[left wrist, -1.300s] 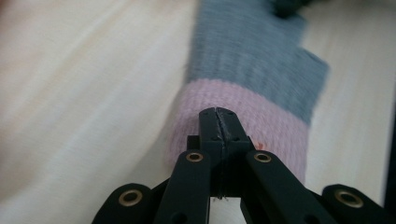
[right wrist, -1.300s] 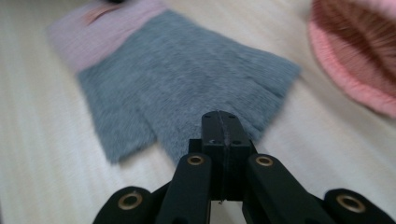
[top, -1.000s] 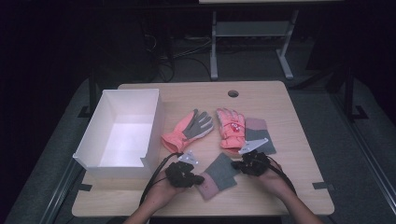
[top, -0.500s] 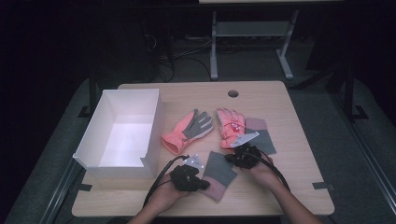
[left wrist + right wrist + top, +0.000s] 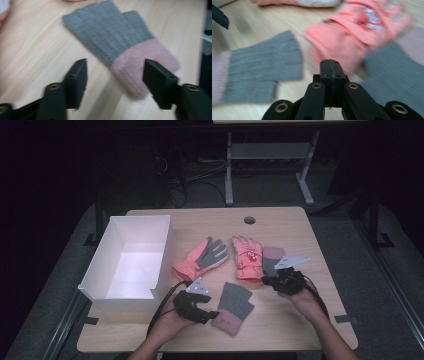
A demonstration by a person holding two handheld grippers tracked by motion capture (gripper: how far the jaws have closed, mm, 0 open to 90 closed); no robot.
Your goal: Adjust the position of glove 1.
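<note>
A grey knit glove with a pink cuff [image 5: 235,306] [image 5: 117,42] [image 5: 262,67] lies flat near the table's front edge. My left gripper [image 5: 211,315] [image 5: 115,66] is at its cuff; its jaws have just been opening and now stand open on either side of the cuff without pressing it. My right gripper [image 5: 269,281] [image 5: 330,63] is shut with nothing in it, just in front of an orange glove [image 5: 246,257] [image 5: 352,37]. A second grey and pink glove [image 5: 272,256] [image 5: 392,67] lies partly under that orange glove. Another orange glove, grey palm up, [image 5: 202,257] lies left of it.
A white open box [image 5: 131,292] stands at the table's left side, close to my left hand. The wooden table [image 5: 210,222] has a round cable hole [image 5: 249,220] at the back. Metal frame legs [image 5: 229,170] stand on the floor behind the table.
The left jaws have opened and let go of the grey glove's cuff. The right gripper has left that glove and moved right and away, toward the orange glove.
</note>
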